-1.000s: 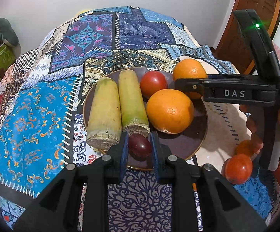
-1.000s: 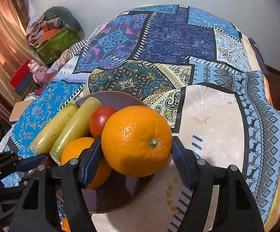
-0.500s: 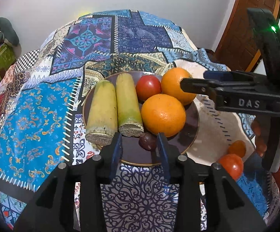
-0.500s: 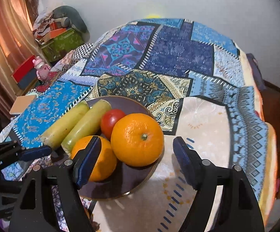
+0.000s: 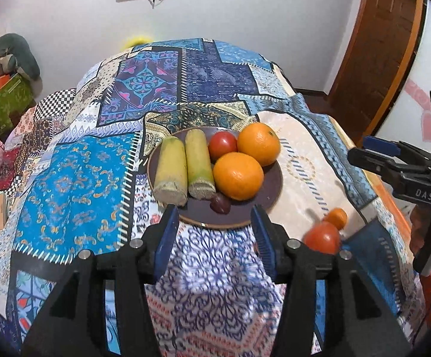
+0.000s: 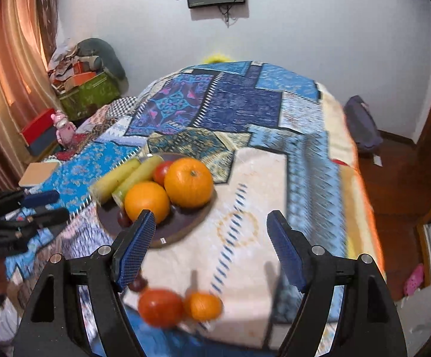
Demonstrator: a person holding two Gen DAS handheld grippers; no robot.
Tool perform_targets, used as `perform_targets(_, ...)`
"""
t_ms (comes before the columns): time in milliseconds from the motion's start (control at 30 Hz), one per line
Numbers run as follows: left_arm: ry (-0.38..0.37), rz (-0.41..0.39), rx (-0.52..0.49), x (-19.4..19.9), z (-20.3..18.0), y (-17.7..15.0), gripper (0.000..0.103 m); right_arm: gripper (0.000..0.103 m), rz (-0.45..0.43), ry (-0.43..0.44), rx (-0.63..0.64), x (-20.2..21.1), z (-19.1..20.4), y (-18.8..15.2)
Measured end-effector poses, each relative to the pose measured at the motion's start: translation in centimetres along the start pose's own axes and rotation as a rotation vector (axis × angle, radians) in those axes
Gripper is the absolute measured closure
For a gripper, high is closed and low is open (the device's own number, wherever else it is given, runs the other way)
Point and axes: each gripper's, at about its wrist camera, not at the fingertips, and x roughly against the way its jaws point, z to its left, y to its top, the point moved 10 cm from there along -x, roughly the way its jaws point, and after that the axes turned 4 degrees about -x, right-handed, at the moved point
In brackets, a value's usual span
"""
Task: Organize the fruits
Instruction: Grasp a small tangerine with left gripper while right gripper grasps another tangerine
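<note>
A dark brown plate (image 5: pixel 270 192) on the patchwork cloth holds two green-yellow stalks (image 5: pixel 170 169), a tomato (image 5: pixel 222 145), two oranges (image 5: pixel 238 176) and a small dark plum (image 5: pixel 220 203). My left gripper (image 5: pixel 214 230) is open and empty, just short of the plate's near rim. My right gripper (image 6: pixel 211 242) is open and empty, pulled back from the plate (image 6: pixel 185 226). A loose tomato (image 6: pixel 159 308), a small orange (image 6: pixel 203 306) and a dark plum (image 6: pixel 138 284) lie on the cloth below the right gripper. The tomato (image 5: pixel 322 238) and small orange (image 5: pixel 335 218) also show in the left wrist view.
The cloth-covered table (image 5: pixel 75 178) drops off at the right edge (image 6: pixel 361 196) toward a wooden floor and door (image 5: pixel 373 53). Boxes and clutter (image 6: pixel 87 89) stand at the far left by a curtain. A tan block (image 6: pixel 38 172) lies at the table's left.
My left gripper opened, left the plum on the plate and drew back. My right gripper let go of the orange onto the plate and pulled back and up.
</note>
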Motion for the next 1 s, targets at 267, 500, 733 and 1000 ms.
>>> perform_targets(267, -0.026, 0.044, -0.028, -0.3, -3.0, -2.7, 0.051, 0.028, 0.036, -0.037, -0.023, 1.0, -1.0, -4.7)
perform_targets(500, -0.062, 0.132, -0.017, -3.3, -4.7, -5.0, 0.052, 0.041, 0.106, -0.006, -0.056, -0.5, -1.2, -8.1)
perform_targets(733, -0.083, 0.157, -0.011, -5.2, -5.6, -4.9, 0.055, 0.051, 0.138, 0.032, -0.075, -1.7, -1.0, -9.0)
perform_targets(1000, -0.085, 0.163, -0.029, -7.0, -6.4, -3.7, 0.059, 0.053, 0.136, 0.081, -0.107, -2.7, -0.7, -8.6)
